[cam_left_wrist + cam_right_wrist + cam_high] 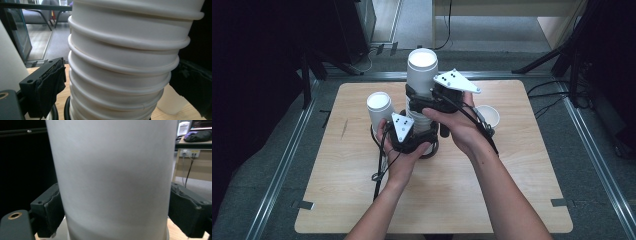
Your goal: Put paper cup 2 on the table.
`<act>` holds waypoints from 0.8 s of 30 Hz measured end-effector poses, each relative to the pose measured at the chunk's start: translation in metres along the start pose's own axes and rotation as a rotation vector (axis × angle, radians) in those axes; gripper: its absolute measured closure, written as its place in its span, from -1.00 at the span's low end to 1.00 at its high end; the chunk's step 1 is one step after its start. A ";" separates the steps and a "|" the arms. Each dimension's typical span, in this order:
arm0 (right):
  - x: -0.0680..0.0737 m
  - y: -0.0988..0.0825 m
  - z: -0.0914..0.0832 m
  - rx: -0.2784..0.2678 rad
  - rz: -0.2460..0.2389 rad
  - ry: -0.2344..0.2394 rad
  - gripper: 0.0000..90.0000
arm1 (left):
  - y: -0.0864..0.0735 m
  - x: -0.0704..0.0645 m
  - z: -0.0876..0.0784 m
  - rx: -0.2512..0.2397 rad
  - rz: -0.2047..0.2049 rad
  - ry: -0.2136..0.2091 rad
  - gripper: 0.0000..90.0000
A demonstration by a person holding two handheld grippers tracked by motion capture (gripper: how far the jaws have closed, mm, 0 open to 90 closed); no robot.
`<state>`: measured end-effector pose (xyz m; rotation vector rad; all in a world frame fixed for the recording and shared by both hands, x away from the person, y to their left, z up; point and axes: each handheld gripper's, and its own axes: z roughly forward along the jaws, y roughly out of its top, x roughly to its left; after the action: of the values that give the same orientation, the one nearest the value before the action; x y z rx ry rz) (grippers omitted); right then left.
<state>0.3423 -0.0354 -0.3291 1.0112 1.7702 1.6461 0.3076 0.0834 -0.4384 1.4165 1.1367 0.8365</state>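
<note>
Here the left gripper (414,137) clamps the stack of paper cups (421,95) low while the right gripper (432,100) clasps the top cup, so pulling straight upward to separate it seems next.

Two bare forearms, two black hand-held grippers

The left gripper (412,134) and right gripper (432,100) each carry a pale grey three-cornered plate with small dark dots; black cables trail back along the wrists. Both have blocky black jaws with worn padding and a brass-ringed hole; no sleeves show.
</note>
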 end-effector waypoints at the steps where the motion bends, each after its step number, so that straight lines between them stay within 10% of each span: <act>1: -0.002 0.000 0.001 0.003 0.005 0.009 -0.77 | 0.000 0.000 0.000 0.000 0.004 -0.005 -0.97; 24: 0.005 0.013 -0.005 -0.068 -0.044 -0.027 -0.69 | 0.001 0.000 0.002 0.002 0.028 0.005 -0.92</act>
<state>0.3375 -0.0346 -0.3148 0.9531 1.6956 1.6462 0.3093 0.0829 -0.4375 1.4352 1.1242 0.8594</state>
